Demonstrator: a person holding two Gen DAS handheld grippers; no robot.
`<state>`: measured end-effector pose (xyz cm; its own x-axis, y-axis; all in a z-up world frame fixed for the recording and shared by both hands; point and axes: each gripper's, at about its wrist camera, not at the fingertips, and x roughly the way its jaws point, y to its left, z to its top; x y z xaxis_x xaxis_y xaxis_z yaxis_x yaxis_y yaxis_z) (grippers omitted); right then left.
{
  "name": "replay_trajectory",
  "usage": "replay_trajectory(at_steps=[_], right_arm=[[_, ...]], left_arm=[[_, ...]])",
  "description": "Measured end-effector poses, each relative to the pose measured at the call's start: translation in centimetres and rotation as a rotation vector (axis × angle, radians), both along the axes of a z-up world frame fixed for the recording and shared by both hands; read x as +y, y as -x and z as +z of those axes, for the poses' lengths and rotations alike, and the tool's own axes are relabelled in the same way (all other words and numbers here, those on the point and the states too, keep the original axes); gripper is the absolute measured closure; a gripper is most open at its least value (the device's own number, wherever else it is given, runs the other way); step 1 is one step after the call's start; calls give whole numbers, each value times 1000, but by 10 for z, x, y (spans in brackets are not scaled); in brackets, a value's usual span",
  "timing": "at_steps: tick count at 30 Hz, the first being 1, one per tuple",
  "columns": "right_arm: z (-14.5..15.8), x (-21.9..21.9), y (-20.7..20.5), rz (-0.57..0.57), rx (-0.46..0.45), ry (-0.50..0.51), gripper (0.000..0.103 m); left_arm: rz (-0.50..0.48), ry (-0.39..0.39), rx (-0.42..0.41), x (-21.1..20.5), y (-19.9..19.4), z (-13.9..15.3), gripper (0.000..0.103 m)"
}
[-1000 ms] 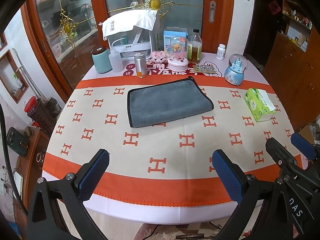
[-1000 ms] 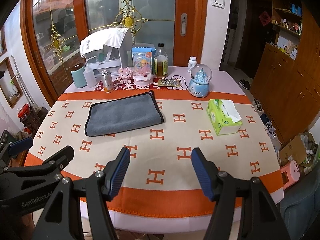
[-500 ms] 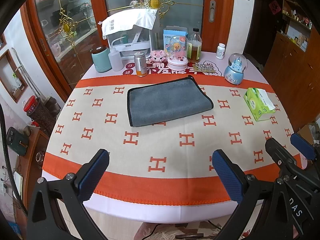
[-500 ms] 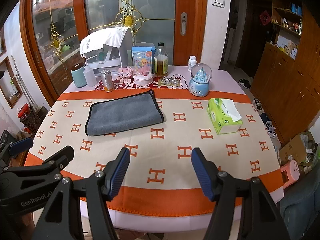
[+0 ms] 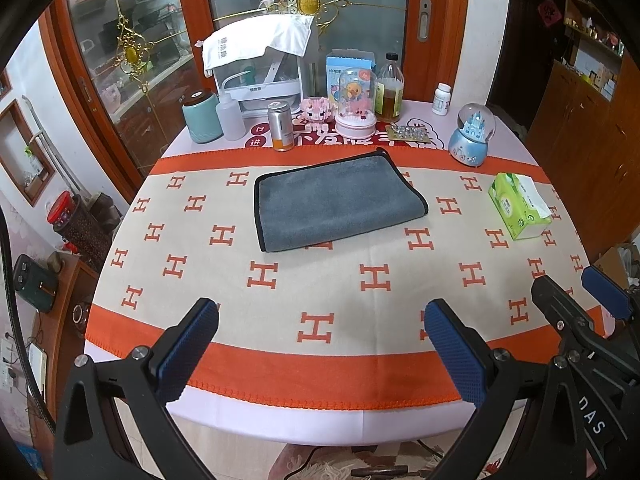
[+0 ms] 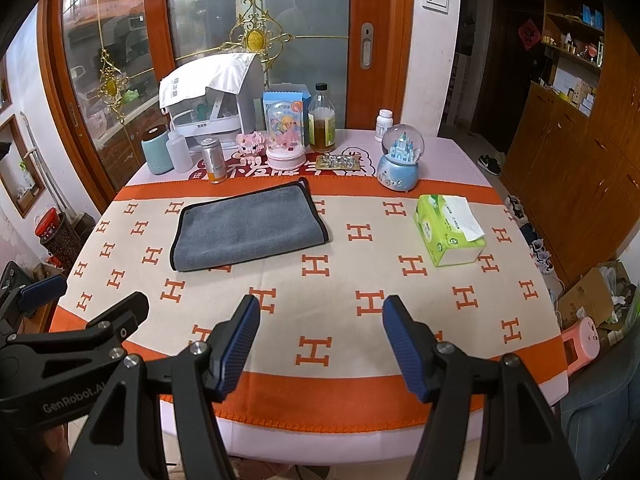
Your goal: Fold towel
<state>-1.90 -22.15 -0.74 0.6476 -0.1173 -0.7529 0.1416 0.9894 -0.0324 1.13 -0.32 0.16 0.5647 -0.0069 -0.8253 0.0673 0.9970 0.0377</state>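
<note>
Two tongs: both held above the near edge of the tabletop (image 5: 320, 420), neither touching anything.
Left tongs (image 5: 320, 344): released, blue pads wide apart, nothing between them; also seen at the lower left of the right wrist view (image 6: 86, 300).
Right tongs (image 6: 320, 340): released, blue pads apart and bare; also seen at the lower right of the left wrist view (image 5: 576, 296).
Towel (image 5: 336, 202): grey with a dark border, lying flat on the far middle of the tabletop, already doubled over with its folded edge toward the right; well apart from both tongs (image 6: 248, 230).
Tablecloth (image 5: 360, 276): cream with orange H marks and orange bands, under the towel.
Tissue box (image 5: 518, 204): green, right of the towel, apart from it, a white tissue sticking out.
Snow globe (image 5: 472, 134): blue, at the far right, behind the tissue box.
Far row: teal canister (image 5: 202, 118), metal can (image 5: 281, 126), pink domed ornament (image 5: 356, 102), amber bottle (image 5: 390, 90), all behind the towel and not touching it.
</note>
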Motion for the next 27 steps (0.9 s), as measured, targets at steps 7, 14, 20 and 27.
replay_trajectory(at_steps=[7,14,20,27], right_arm=[[0,0,-1,1,-1,-1,39],[0,0,0,2,0,-1,39],[0,0,-1,0,0,0,39],[-1,0,-2,0,2,-3,39]], left_arm=[[0,-1,-1,0,-1,0,1],[-1,0,1,1,-2,-1,1],[-1,0,2,2,-2,-1,1],[3,2,10,5,-2,-6,1]])
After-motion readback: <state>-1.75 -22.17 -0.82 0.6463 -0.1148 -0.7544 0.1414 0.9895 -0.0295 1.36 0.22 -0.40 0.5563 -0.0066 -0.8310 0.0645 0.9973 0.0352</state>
